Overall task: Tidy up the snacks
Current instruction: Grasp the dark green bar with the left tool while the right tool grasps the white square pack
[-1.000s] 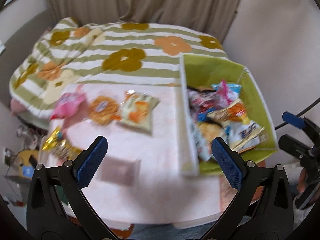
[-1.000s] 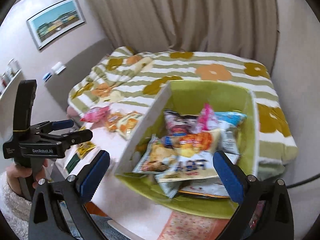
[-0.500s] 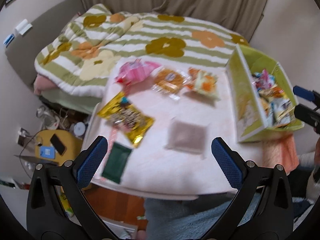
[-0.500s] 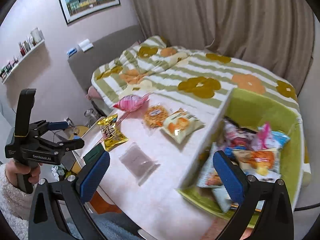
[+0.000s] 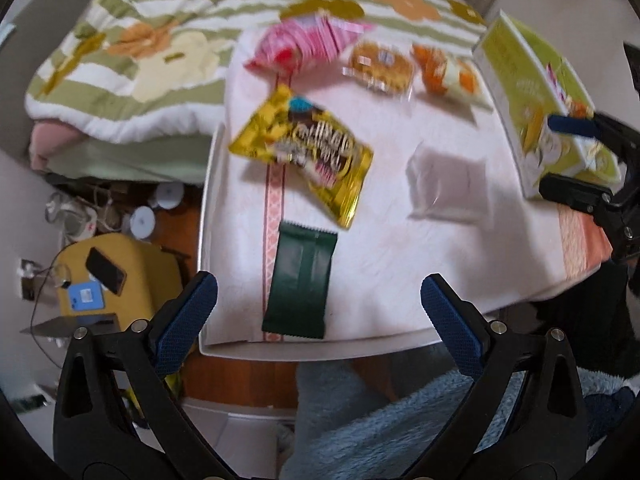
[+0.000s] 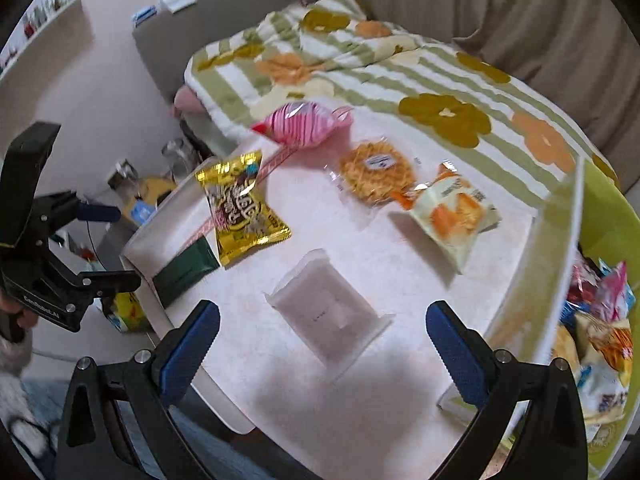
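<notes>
Your left claw (image 5: 318, 322) and right claw (image 6: 322, 342) are both wide apart and empty, so take the light, slippery dark green packet (image 5: 299, 280) on the near left tabletop (image 5: 400, 240) by its crimped edge.

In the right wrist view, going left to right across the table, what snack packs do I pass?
Dark green pack → gold bag → pink striped bag → clear grey packet → round cracker pack → orange-and-white bag → green box.
</notes>
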A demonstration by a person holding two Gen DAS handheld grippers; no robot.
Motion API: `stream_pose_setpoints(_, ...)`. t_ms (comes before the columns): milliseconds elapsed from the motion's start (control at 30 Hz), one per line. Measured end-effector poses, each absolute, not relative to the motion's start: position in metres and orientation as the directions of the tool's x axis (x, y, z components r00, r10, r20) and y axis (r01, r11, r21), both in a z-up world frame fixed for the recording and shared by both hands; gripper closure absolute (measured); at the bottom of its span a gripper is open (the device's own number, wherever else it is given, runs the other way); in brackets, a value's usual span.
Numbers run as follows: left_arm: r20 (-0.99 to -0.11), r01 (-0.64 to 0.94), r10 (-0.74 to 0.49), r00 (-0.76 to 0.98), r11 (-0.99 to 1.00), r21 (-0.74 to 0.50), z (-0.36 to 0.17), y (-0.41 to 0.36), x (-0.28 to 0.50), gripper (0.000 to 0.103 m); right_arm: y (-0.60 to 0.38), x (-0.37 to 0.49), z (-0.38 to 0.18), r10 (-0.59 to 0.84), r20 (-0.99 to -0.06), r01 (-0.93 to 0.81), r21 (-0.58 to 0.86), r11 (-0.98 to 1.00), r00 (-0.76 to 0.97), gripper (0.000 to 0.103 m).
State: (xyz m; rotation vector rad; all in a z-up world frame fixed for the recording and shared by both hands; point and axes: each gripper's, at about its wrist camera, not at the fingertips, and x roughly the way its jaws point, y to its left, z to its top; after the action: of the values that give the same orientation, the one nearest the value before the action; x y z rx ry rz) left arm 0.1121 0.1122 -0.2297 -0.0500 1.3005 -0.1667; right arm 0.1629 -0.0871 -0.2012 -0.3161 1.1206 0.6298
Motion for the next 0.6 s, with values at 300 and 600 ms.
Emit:
stream_pose_setpoints(300,-0.978,0.168,-0.159,0.136,0.976,-0.135,-0.281,0.110,0.119,0.015,-0.059,0.170,-0.262,0.130,-0.972,-0.730,-0.056,0.681,0.195,0.000)
stream_pose_setpoints(600,-0.993,0.155,-0.105,0.057,0.983,-0.095,-0.310,0.109,0.137,0.029,-0.058,0.190,-0.301,0.081,-0.993,-0.820,-0.026,0.572,0.088,0.000)
